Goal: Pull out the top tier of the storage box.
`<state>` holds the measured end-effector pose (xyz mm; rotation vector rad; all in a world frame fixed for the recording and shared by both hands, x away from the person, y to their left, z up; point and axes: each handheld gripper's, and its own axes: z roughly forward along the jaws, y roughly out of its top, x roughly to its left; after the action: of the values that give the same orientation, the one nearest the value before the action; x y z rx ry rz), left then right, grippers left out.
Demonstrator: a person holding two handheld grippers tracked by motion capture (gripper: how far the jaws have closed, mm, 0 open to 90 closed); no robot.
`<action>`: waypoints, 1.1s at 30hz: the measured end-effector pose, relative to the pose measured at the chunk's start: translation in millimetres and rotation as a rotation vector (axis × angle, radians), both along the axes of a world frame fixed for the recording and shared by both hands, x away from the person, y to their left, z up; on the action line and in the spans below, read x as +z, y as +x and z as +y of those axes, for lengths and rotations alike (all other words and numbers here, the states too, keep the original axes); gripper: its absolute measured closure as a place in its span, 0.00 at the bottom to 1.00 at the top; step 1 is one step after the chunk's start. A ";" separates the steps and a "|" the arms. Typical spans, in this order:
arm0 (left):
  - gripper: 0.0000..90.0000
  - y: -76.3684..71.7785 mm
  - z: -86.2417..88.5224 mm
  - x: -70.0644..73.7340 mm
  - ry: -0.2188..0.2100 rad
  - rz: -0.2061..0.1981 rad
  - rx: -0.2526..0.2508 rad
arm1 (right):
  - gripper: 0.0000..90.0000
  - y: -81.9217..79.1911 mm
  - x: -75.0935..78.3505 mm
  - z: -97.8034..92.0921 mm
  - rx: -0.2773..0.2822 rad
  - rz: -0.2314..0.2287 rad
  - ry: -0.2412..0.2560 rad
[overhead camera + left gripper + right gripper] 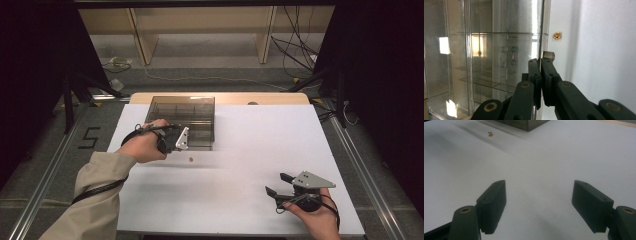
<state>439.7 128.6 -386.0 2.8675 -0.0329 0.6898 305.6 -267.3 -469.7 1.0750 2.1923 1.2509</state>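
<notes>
White table (pixel 250 200) — clear box (pixel 182 120), brass bit (pixel 190 160).

White-covered table (pixel 260 150) in centre, light wood edge showing at far side. Grey floor (pixel 210 70) beyond. Pale wooden shelving unit (pixel 200 25) against far side, upright panels resting on floor. Loose cables (pixel 295 50) trailing across floor at right; white cable (pixel 200 77) running along floor. Black curtains (pixel 380 75) at left and right. Metal rails (pixel 45 180) flank table. Number "5" (pixel 89 137) marked on floor at left. Lighting dim, even.
</notes>
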 end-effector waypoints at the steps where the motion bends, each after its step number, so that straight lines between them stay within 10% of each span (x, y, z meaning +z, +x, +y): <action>1: 0.97 -0.8 0.2 0.1 0.006 0.004 -0.002 | 0.32 0.0 0.0 0.1 0.000 0.000 0.000; 22: 0.96 -1.2 -0.1 -0.3 0.007 0.003 0.003 | 0.32 0.2 -0.5 0.4 0.000 0.002 0.000; 33: 0.70 -5.6 3.9 -1.4 -0.114 -0.037 0.051 | 0.32 0.1 -0.4 0.2 -0.001 0.001 0.001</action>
<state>434.1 132.5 -387.3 2.7551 0.0731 0.7295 305.8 -267.1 -470.2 1.0776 2.1923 1.2516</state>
